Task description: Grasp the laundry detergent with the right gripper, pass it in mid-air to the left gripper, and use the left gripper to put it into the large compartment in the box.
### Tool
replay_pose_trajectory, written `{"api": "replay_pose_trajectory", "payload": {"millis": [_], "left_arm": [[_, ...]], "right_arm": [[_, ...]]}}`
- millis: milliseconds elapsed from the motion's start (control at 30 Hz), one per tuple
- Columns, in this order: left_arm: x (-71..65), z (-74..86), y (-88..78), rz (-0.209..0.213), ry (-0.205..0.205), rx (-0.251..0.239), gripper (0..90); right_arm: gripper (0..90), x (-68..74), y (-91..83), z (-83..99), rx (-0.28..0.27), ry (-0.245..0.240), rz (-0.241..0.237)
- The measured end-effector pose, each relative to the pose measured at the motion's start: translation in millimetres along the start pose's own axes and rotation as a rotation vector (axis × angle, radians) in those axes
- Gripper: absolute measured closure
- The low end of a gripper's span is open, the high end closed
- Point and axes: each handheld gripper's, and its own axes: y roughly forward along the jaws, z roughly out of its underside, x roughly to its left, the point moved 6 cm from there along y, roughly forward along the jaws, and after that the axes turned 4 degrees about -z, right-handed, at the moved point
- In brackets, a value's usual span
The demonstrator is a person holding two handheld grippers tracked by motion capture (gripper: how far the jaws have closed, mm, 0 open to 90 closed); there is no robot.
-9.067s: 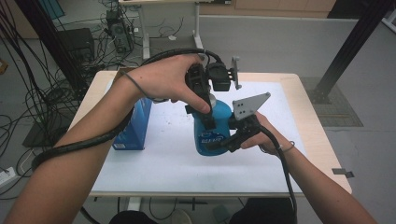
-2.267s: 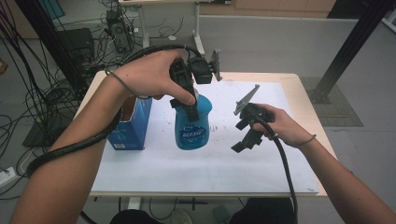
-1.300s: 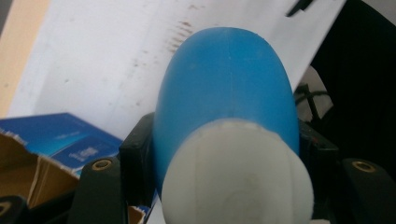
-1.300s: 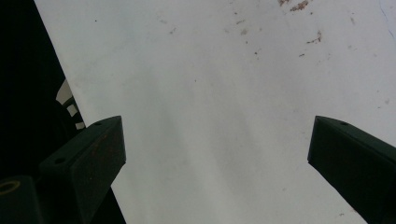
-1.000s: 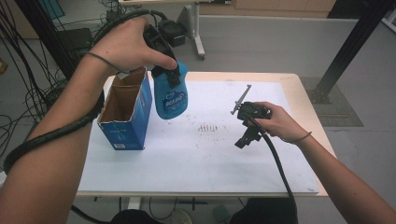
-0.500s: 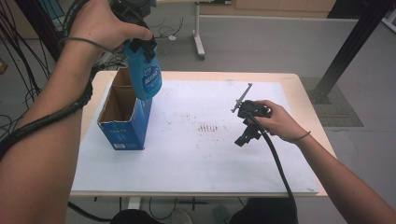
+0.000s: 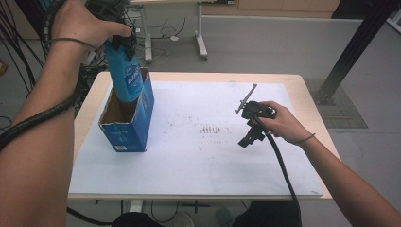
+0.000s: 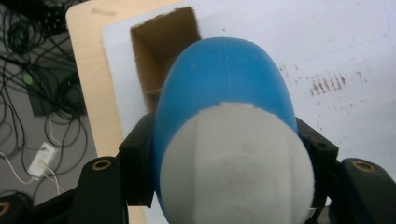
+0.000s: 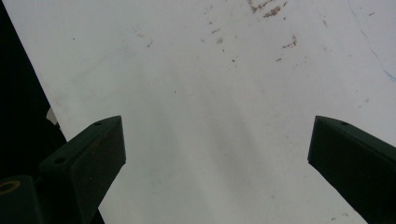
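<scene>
A white sheet (image 7: 198,165) covers most of the wooden table (image 7: 302,90), with a patch of small brown marks (image 7: 213,128) near its middle. At about nine o'clock on the sheet an open blue carton (image 7: 127,127) stands upright, its cardboard inside showing. Beyond the table's far edge, cables (image 7: 165,35) lie on the grey floor, and a dark post (image 7: 354,52) slants at two o'clock. The left gripper (image 8: 224,154) is raised over the carton, its jaws clamped on either side of a blue bottle (image 7: 124,75) — the white end of it sits right against the camera, and the bottle's lower end dips into the carton's open mouth. At three o'clock the right gripper (image 7: 249,138) rests low over the sheet in the person's hand (image 7: 281,123), its jaws spread wide with bare sheet between them, well apart from bottle and carton.
</scene>
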Motion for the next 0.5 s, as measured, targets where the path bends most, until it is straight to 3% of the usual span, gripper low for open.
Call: {"api": "replay_pose_trajectory", "payload": {"millis": [100, 367, 500], "left_arm": [[9.2, 1.4, 5.5, -0.007, -0.049, 0.002, 37.6], [22.5, 6.5, 23.3, -0.033, -0.116, 0.012, 37.6], [24.8, 10.1, 32.6, -0.037, -0.126, 0.022, 37.6]], "right_arm": [[3.8, 0.7, -0.8, -0.3, -0.007, -0.004, 0.001], [3.8, 2.2, -1.9, -0.6, -0.012, 0.0, 0.002], [3.8, 2.4, -0.8, -1.2, -0.017, 0.001, -0.004]]}}
